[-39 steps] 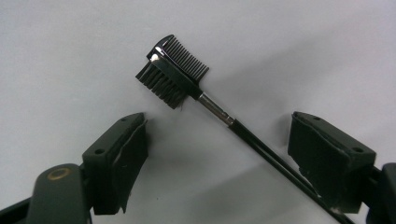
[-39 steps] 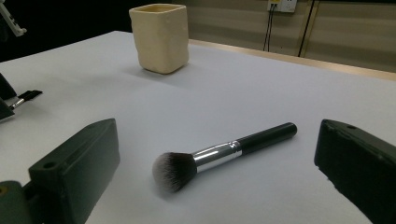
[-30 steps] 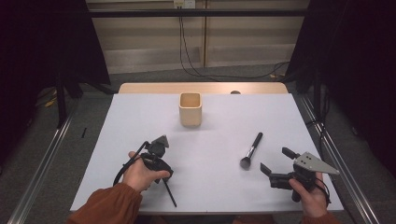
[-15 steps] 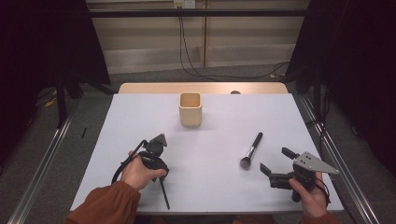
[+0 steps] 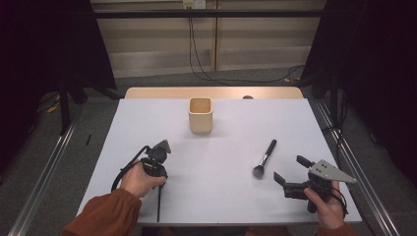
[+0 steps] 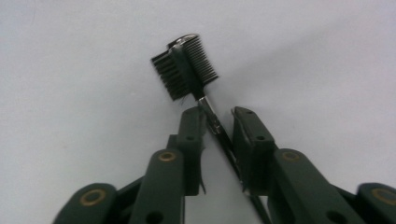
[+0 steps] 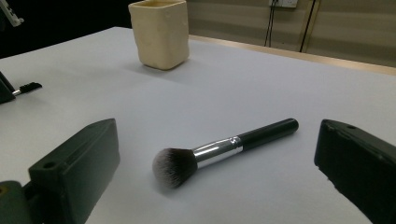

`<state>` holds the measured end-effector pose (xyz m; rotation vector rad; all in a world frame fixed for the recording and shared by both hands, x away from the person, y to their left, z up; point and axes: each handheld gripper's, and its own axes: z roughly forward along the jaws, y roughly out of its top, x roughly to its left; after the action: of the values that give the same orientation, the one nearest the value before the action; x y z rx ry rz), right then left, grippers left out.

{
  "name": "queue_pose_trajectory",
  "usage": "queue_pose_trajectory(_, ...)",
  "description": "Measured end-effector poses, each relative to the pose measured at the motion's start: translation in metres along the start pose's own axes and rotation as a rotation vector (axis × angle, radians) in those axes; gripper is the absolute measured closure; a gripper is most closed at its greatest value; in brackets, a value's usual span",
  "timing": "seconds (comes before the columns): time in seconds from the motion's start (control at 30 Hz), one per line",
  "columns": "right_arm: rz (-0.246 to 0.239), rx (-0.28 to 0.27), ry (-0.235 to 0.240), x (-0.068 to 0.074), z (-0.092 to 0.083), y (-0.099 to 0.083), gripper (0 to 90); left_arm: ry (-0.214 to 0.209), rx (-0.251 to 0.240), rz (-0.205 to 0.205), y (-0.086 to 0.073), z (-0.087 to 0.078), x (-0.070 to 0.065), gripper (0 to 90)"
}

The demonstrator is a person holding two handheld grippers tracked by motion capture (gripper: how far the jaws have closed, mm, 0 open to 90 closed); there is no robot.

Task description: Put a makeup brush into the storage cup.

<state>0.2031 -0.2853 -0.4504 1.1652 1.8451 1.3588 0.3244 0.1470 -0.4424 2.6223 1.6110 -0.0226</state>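
A brow comb with a black toothed head [image 6: 184, 65] and a thin handle [image 5: 159, 201] lies on the white table [image 5: 216, 147] at the front left. My left gripper [image 5: 160, 178] [image 6: 217, 112] points down over it. Its jaws have just been closing, and the handle runs slantwise through the narrow gap left between them. A powder brush [image 5: 264, 158] [image 7: 219, 148] with a black handle and a silver ferrule lies at the front right. My right gripper [image 5: 289, 169] [image 7: 215, 127] rests open just behind its bristles, jaws wide on either side and nothing held.
A cream square cup [image 5: 200, 114] [image 7: 159, 32] stands upright at the middle back of the table. A wooden strip [image 5: 216, 92] edges the far side. Metal rails [image 5: 44, 172] run along the floor on both sides.
The left gripper's jaws have drawn in around the comb's handle. The handle's near end has swung left, from slanting right to pointing at the front edge. The right gripper has not moved.
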Motion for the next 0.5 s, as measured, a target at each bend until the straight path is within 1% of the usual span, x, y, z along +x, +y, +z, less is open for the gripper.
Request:
queue_pose_trajectory(0.07,0.001,-0.001,0.0,-0.0001,-0.0001,-0.0001,0.0,-0.002,-0.002,0.006,-0.0009,0.0,0.0006,78.7)
queue_pose_trajectory(0.13,0.002,0.0,-0.002,-0.0002,-0.0003,-0.0001,0.0,-0.006,0.007,0.018,-0.0017,-0.0001,0.0015,83.0)
queue_pose_trajectory(0.17,0.002,0.0,-0.001,-0.0002,-0.0004,-0.0002,0.0,-0.009,0.0,0.017,-0.0023,0.0004,0.0012,85.5)
queue_pose_trajectory(0.27,0.003,0.0,-0.001,-0.0001,-0.0005,-0.0002,0.0,-0.013,0.0,0.019,-0.0023,0.0007,0.0017,85.9)
queue_pose_trajectory(0.4,0.003,0.0,-0.001,-0.0001,-0.0006,-0.0002,0.0,-0.01,0.007,0.042,-0.0019,0.0001,0.0014,86.1)
queue_pose_trajectory(0.47,0.003,0.0,-0.001,-0.0003,-0.0004,-0.0003,0.0,-0.018,0.004,0.039,-0.0018,0.0001,0.0025,86.2)
queue_pose_trajectory(0.5,0.004,-0.001,-0.001,-0.0003,-0.0004,-0.0003,0.0,-0.029,0.004,0.034,-0.0015,0.0001,0.0044,86.2)
